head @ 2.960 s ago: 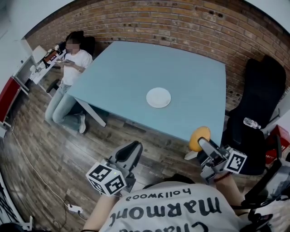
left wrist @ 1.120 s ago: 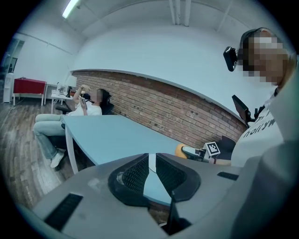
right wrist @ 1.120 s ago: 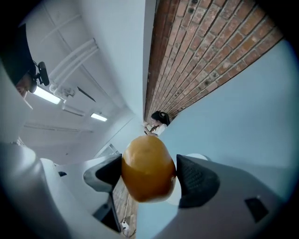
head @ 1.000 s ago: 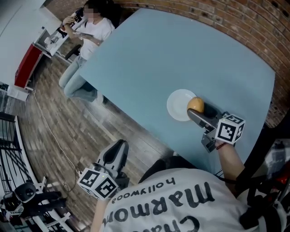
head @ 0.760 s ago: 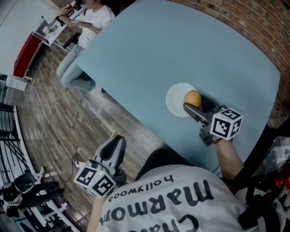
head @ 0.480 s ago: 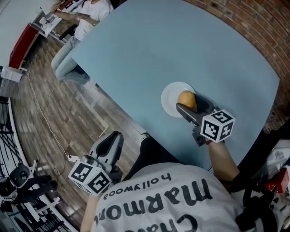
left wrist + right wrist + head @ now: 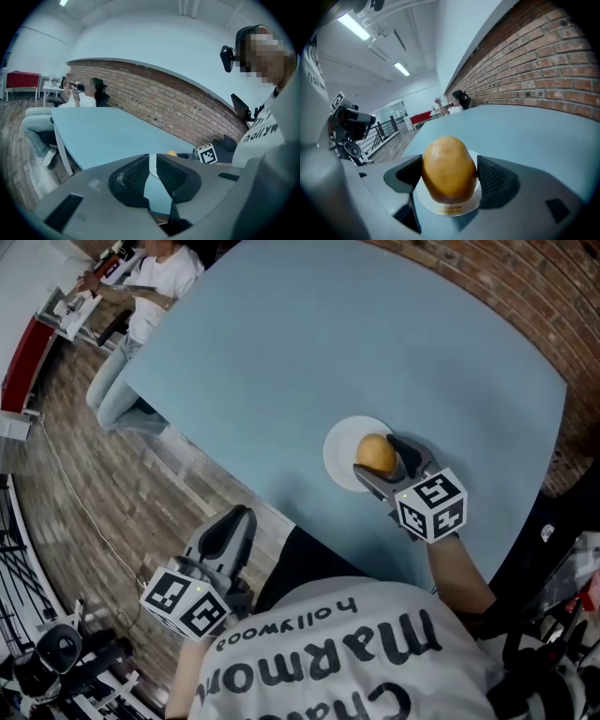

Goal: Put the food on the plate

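Right claw (image 7: 378, 460) clamped on a potato (image 7: 449, 168), one jaw pad against each side of it. White plate (image 7: 337, 451) sits directly under the claw tips and the potato; can't tell if the potato's underside touches the plate or hangs just over it. Plate rim pokes out beyond the jaw tips. Blue table (image 7: 281, 352) runs out ahead of the right claw, brick wall (image 7: 534, 70) off to its right side. Marker cube (image 7: 430, 505) sits behind the jaws, toward the hand.

Left claw (image 7: 236, 519) is off the table edge, well apart from the plate, over wood floor (image 7: 84, 521). Its jaws are nearly together, only a thin slit, nothing in it. Seated person (image 7: 150, 277) far ahead of the left claw, past the table's far corner.
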Demonstrator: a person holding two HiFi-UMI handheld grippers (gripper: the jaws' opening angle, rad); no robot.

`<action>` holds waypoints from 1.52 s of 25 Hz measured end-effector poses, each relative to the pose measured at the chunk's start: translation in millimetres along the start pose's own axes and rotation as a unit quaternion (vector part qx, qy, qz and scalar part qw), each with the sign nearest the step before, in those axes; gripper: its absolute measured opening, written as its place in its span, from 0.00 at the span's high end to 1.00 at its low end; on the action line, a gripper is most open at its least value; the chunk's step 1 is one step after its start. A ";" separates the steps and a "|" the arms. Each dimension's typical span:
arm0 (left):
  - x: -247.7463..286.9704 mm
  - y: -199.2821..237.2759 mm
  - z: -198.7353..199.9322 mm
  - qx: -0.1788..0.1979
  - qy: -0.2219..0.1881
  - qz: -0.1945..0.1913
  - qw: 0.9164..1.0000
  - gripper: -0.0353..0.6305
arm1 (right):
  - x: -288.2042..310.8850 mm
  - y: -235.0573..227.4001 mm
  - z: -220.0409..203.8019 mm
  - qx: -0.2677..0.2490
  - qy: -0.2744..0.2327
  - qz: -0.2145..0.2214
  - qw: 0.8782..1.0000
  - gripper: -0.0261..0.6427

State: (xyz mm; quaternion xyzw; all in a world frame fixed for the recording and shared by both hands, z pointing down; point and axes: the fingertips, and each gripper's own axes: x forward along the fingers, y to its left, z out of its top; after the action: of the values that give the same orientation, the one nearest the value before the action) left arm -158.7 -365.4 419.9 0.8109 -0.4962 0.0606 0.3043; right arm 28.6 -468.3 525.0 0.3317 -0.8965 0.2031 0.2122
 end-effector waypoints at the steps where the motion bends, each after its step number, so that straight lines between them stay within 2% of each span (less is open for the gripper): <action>1: 2.6 0.1 2.4 0.002 0.001 -0.005 1.000 0.87 | 1.2 -1.9 1.5 -0.015 0.007 -0.007 1.000 0.41; 7: 6.1 15.0 17.1 -0.002 0.009 -0.016 1.000 0.87 | 13.1 -14.3 15.7 -0.074 0.050 -0.050 0.995 0.41; 11: 4.0 23.1 11.2 -0.004 0.013 -0.026 1.000 0.87 | 17.2 -12.9 4.3 -0.117 0.080 -0.074 0.987 0.41; 16: 12.0 29.1 10.2 -0.007 0.016 -0.038 0.999 0.87 | 25.6 -10.5 -4.1 -0.152 0.112 -0.079 0.979 0.41; 25: 13.6 37.8 13.1 -0.006 0.014 -0.040 0.999 0.87 | 36.1 -13.1 -8.9 -0.182 0.124 -0.078 0.972 0.41; 32: 3.8 43.6 19.4 -0.009 0.006 -0.036 0.999 0.87 | 37.7 -6.0 -15.1 -0.186 0.138 -0.066 0.971 0.41; 38: 6.9 41.4 21.2 -0.004 0.002 -0.046 0.999 0.87 | 33.8 -3.6 -6.3 -0.165 0.124 -0.064 0.976 0.41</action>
State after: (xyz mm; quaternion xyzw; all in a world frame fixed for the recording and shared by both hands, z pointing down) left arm -194.4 -395.8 423.5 0.8313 -0.4582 0.0468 0.3110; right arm 9.3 -484.8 548.3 0.3210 -0.8614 0.0778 0.3860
